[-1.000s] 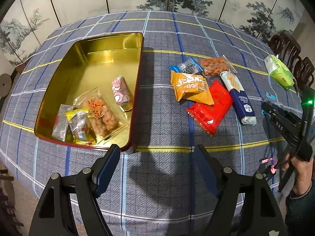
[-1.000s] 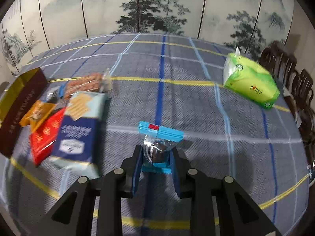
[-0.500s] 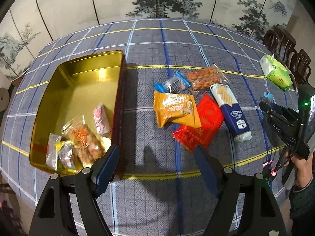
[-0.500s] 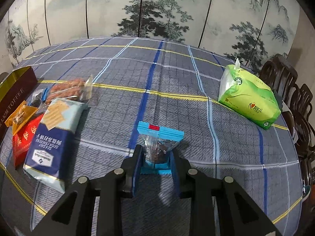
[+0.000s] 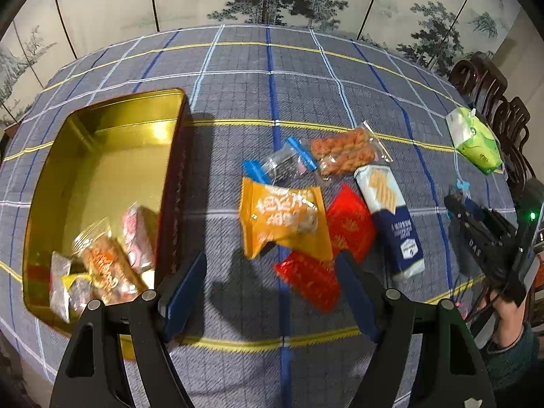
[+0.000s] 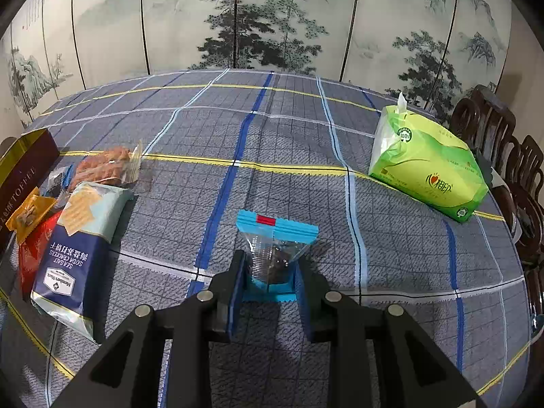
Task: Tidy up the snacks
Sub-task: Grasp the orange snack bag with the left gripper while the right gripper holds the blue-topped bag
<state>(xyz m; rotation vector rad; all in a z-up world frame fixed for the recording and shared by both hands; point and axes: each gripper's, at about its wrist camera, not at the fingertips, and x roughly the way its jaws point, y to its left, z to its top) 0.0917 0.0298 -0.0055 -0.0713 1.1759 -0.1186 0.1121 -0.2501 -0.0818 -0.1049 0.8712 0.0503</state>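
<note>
- Done: a few snacks already lie in the gold tin (image 5: 102, 156).
- Left: five packets (image 5: 282, 219) wait on the table (image 5: 272, 78).
- Right gripper (image 6: 268, 273) jaws clamped on a small blue-edged packet (image 6: 273, 248); left gripper (image 5: 272, 289) jaws apart, empty.

This looks like a home dining room. A painted folding screen (image 6: 272, 17) with misty pines and mountains fills the top of the frame, and carved dark wooden chairs (image 6: 493, 136) stand at the right edge. The worktop is dressed in a grey-blue plaid tablecloth (image 6: 289, 129), with a green pack of tissues (image 6: 428, 166) at the right.
</note>
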